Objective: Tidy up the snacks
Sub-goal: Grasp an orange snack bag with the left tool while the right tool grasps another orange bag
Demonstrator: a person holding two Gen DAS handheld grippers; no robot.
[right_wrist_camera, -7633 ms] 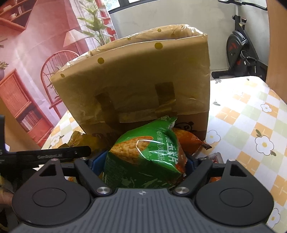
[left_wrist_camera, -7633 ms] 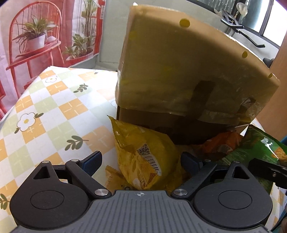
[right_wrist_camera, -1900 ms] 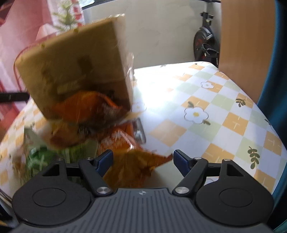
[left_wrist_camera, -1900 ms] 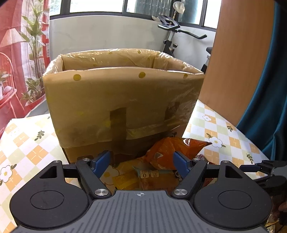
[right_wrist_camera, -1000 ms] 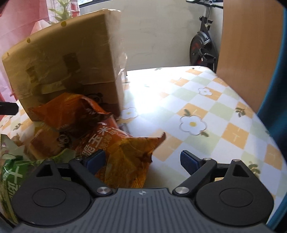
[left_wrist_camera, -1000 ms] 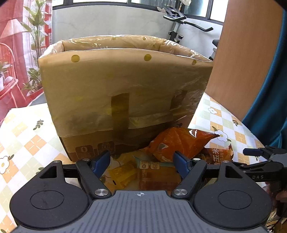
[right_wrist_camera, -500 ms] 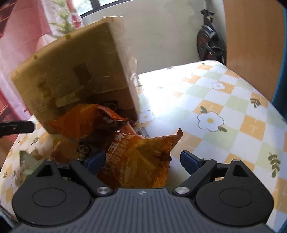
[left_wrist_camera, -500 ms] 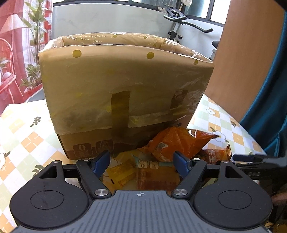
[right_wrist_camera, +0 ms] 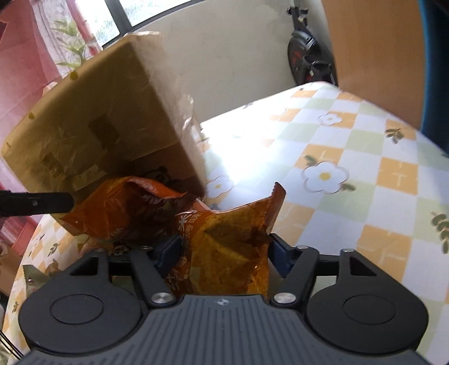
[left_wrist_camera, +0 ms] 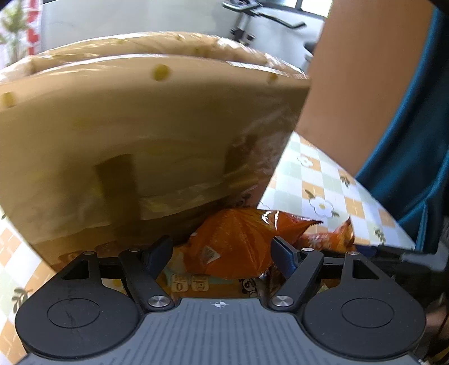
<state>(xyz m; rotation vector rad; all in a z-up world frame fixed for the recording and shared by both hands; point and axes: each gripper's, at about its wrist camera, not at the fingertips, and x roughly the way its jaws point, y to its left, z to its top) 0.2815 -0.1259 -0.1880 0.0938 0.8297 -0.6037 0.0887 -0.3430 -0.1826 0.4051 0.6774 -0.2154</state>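
- Snack bags are lying in a loose heap on the surface [left_wrist_camera: 331,182] at the foot of the cardboard box [left_wrist_camera: 146,140], which is wearing a clear plastic liner folded over its rim and is filling most of the left wrist view.
- In that view the left claw [left_wrist_camera: 221,254] is hovering with its fingers spread wide, closing on nothing; a puffy orange bag [left_wrist_camera: 235,238] is sitting between the two blue pads, and I cannot tell whether either pad is touching it.
- A flat orange packet [left_wrist_camera: 202,285] with small printed squares and a panda is lying under the puffy bag, close to the claw's body.
- A second orange bag [left_wrist_camera: 328,238] is poking out to the right, its jagged edge resting on the flower-checked cloth.
- Behind the box, an exercise bike [left_wrist_camera: 252,25] is standing by the wall, with a wooden panel [left_wrist_camera: 350,84] and a blue curtain [left_wrist_camera: 415,134] to the right.
- In the right wrist view the right claw [right_wrist_camera: 221,248] is pinching the second orange bag [right_wrist_camera: 230,247], the crumpled foil filling the gap between both pads.
- The puffy orange bag [right_wrist_camera: 118,207] is leaning against the box [right_wrist_camera: 98,123] just left of it.
- A black finger of the left claw [right_wrist_camera: 36,203] is reaching in from the left edge, and a green bag [right_wrist_camera: 33,276] is showing at the lower left.
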